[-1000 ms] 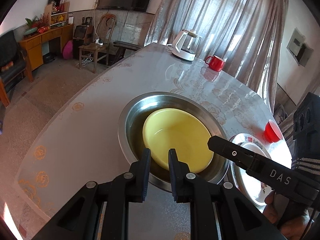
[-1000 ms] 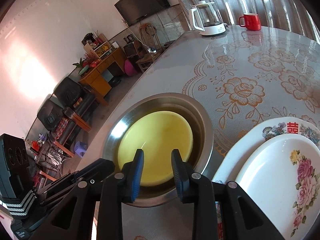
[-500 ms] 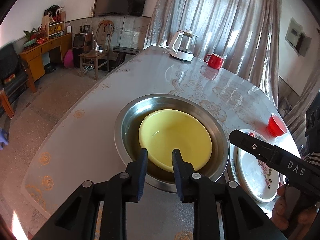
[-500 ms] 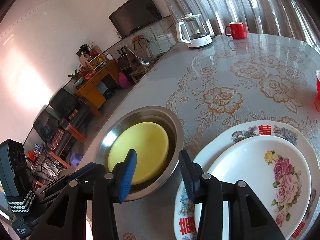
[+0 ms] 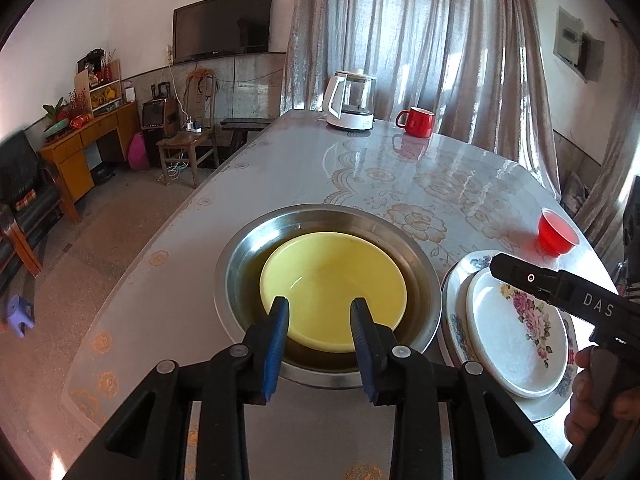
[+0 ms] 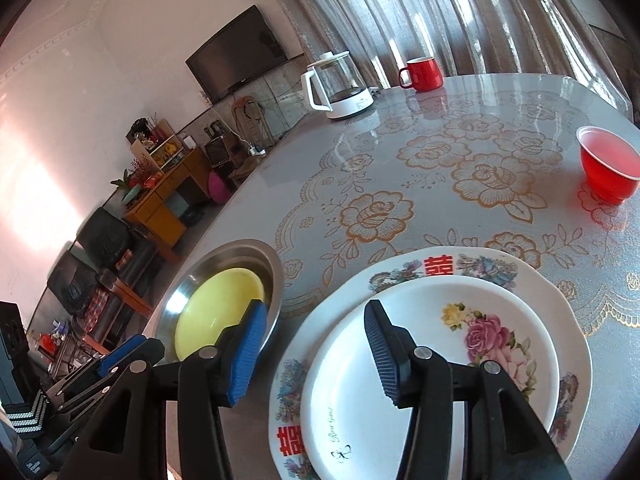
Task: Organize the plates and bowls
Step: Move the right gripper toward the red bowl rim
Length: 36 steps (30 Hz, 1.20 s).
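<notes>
So your yellow bowl sits mouth up inside the steel basin, near your edge of the table. It's round, so there's no long axis to speak of; it looks glossy and plain with nothing in it, and it leans toward the near side of the basin. Just to the right, a small white rose plate lies flat on a bigger floral plate with red characters, both face up, the stack just beside the basin rim.

Your left gripper has just been opening; its jaws stand a bit apart over the near rim of the bowl, and I can't see the pads pressing on anything. Your right gripper has been opening too, jaws wide, over the left side of the rose plate, nothing between them.

Room-wise: the red cup stands beyond the plates toward the right edge, the kettle and red mug are well apart at the far end, and the flowered stretch between is open.
</notes>
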Available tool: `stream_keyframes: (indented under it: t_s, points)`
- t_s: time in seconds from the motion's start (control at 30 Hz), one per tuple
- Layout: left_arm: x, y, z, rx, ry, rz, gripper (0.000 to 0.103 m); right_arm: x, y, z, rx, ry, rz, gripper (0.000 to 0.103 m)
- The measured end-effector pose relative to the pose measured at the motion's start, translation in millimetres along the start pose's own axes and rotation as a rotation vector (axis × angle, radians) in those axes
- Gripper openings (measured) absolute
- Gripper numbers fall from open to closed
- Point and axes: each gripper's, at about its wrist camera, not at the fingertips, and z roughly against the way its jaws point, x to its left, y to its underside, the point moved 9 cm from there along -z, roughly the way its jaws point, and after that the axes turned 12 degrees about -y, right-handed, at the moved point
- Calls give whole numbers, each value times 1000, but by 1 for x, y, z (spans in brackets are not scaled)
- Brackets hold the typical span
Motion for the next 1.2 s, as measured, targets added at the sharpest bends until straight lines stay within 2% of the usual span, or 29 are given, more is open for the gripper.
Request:
stream_keyframes:
  t_s: [0.67,0.8,0.97,1.07,1.17,1.2]
  points:
    - [-37,2,19,-29,21,-88,36,-48,-2,46,-85,59,-113,53]
    - [-52,-1,20,-32,34,-119,41,-67,-3,60,-111,85,-150,53]
    - [-79,-6,20,-16,83,-153,49,-106,-5,89,-156,148,-213,53]
    - [-97,-12,18,-6,113,-177,49,-121,-7,100,-176,173,-241,53]
    - [-117,-18,11,36,154,-190,49,-154,-10,125,-219,225,-298,53]
    - [-125,-20,8,53,170,-195,49,-154,-10,125,-219,225,-298,53]
